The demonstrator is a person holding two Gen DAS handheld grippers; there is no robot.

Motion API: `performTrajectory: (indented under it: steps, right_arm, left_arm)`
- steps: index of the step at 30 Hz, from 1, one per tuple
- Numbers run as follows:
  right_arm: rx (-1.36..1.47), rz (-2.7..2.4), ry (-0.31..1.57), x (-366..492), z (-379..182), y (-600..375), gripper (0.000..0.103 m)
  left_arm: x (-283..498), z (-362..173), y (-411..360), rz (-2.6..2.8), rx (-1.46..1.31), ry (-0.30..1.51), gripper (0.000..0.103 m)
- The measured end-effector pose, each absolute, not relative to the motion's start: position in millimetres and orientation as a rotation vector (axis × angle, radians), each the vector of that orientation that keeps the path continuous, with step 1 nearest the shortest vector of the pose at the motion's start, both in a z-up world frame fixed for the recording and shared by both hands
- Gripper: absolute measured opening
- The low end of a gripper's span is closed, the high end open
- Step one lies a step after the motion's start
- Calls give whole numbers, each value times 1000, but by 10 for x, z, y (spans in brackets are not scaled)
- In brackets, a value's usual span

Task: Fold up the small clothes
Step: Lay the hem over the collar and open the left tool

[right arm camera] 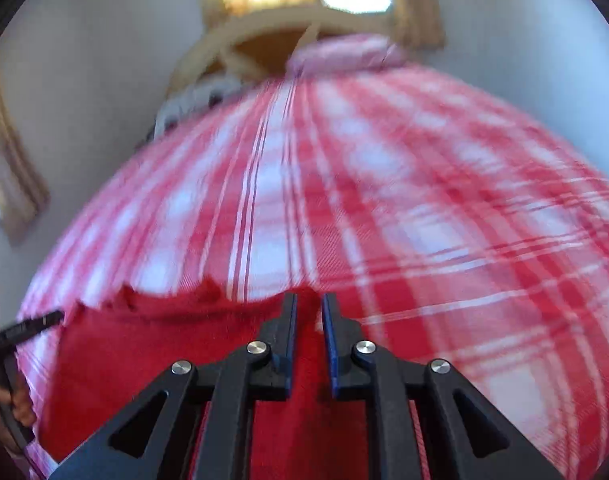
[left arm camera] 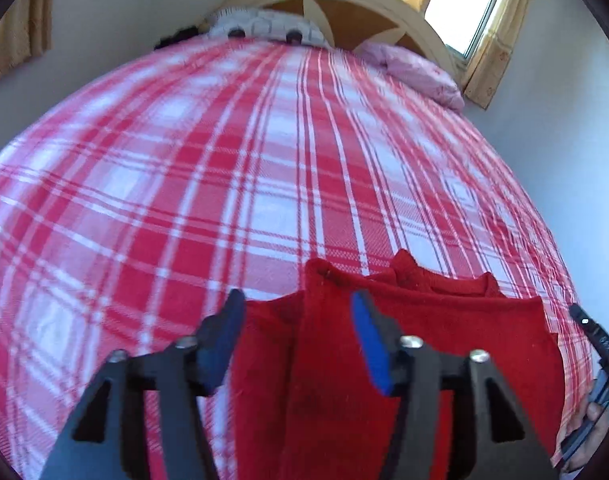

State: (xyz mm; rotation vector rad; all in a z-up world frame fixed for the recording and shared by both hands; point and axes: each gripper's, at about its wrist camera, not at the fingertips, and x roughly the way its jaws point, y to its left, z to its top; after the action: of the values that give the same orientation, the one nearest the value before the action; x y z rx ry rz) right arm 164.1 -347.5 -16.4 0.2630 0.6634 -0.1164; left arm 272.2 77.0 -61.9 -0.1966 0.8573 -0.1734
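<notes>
A red garment is being spread flat at the near edge of the plaid bed. The left gripper is being held wide open over it, touching nothing. The right gripper is being kept slightly parted above its edge, gripping nothing.

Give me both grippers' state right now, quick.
Left gripper: open, fingers spread over the red garment, gripping nothing.
Right gripper: fingers slightly apart above the garment's edge, pinching nothing.

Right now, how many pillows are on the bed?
2: a patterned white pillow at the middle of the headboard, a pink pillow nearer the window. Others may be hidden.
</notes>
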Motion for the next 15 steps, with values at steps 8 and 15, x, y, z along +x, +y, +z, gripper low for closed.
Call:
performTrajectory:
  steps: [8,15]
  right_arm:
    - [202,-17,631,590,-203,-2926,15]
    - [238,-62,775,439,-820,-2845,15]
  left_arm:
    - [1830,-471,635,-214,-150,771,70]
    - [1662,-798,334,-216,-108,820,74]
